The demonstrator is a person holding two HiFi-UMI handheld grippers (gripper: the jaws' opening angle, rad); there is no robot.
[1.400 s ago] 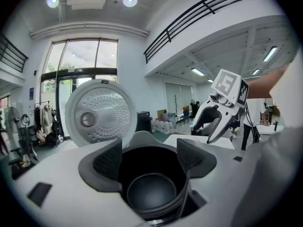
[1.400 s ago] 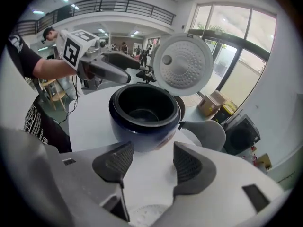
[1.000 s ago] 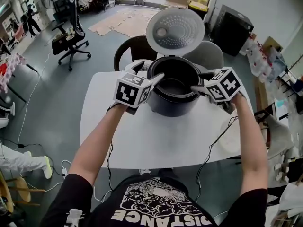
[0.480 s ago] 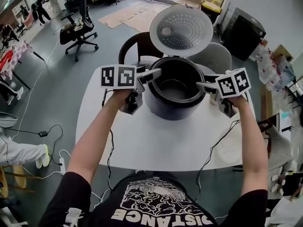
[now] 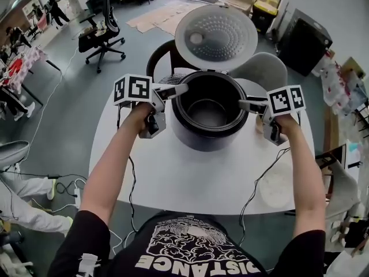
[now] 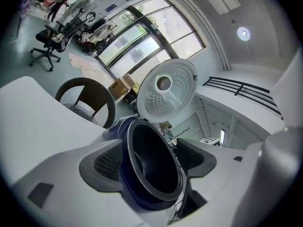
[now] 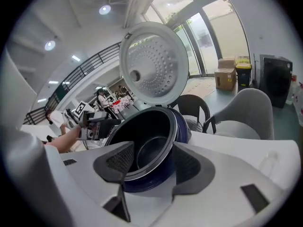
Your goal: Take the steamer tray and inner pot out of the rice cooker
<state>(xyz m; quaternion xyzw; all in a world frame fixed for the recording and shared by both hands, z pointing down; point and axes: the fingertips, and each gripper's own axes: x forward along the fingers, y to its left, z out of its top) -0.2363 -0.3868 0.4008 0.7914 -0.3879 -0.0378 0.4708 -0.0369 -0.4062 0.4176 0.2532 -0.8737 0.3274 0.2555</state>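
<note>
Either side of the dark-blue round rice cooker [image 5: 199, 134], left gripper [image 5: 180, 89] and right gripper [image 5: 242, 104] point inward at its black metal inner pot [image 5: 206, 109], both wide open, equally near.

Open-lidded rice cooker [image 7: 147, 183], near rim between the right gripper's [image 7: 151, 165] spread fingers [image 7: 118, 162].

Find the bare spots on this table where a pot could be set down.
Widest bare patch: the table between the rice cooker and the person's edge. Narrower strips flank the cooker, beneath the left gripper and right gripper. Crowded: the rim and behind, under the open lid.
</note>
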